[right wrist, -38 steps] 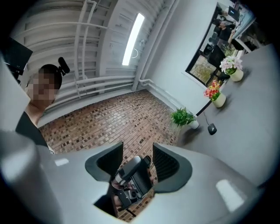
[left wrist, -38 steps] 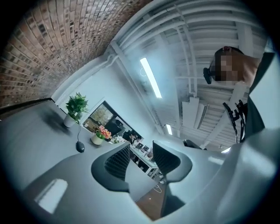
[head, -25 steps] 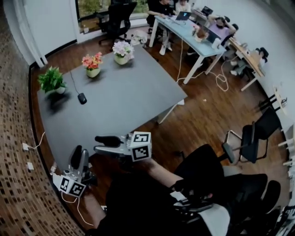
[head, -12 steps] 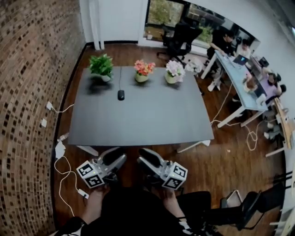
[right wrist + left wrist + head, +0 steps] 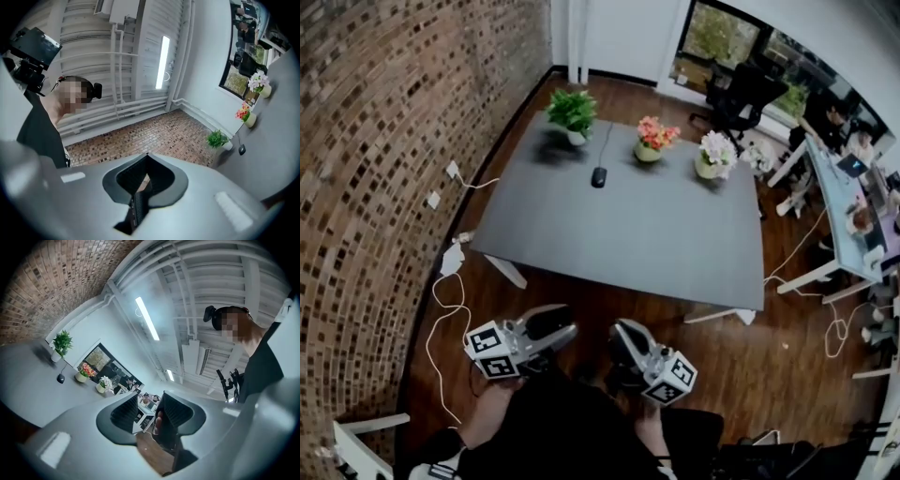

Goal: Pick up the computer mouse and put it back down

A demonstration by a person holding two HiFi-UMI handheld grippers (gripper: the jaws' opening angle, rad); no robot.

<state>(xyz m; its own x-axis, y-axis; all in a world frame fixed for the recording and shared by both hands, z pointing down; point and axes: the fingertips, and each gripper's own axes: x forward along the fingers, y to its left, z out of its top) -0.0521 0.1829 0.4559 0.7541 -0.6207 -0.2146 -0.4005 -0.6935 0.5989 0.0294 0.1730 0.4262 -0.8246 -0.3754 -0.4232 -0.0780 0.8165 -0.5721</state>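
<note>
The step in hand is judged to be the approach; nothing has been grasped yet. The computer mouse (image 5: 598, 176) lies on the far part of the desk (image 5: 628, 239), roughly at 12 o'clock from the person. A green plant (image 5: 572, 112) stands at its 11 o'clock and a pot of pink flowers (image 5: 652, 138) at its 1 o'clock. Its cable (image 5: 607, 145) runs off toward the far edge.

The left claw (image 5: 568, 330) is seen closed, with only a slit between its pads and nothing held. The right claw's (image 5: 624, 332) jaws have just been closing and are now together, empty.

Both claws are held low before the body, off the near desk edge and over the wooden floor, well apart from the mouse. The left is pointed toward 2 o'clock and the right toward 11 o'clock, so the tips converge. Both are tilted slightly upward.

To do the step well, one claw should be chosen, opened wide and carried across the desk. It should be tipped downward before the mouse is straddled across its sides. The cable and the flowerpots are best kept clear of.
</note>
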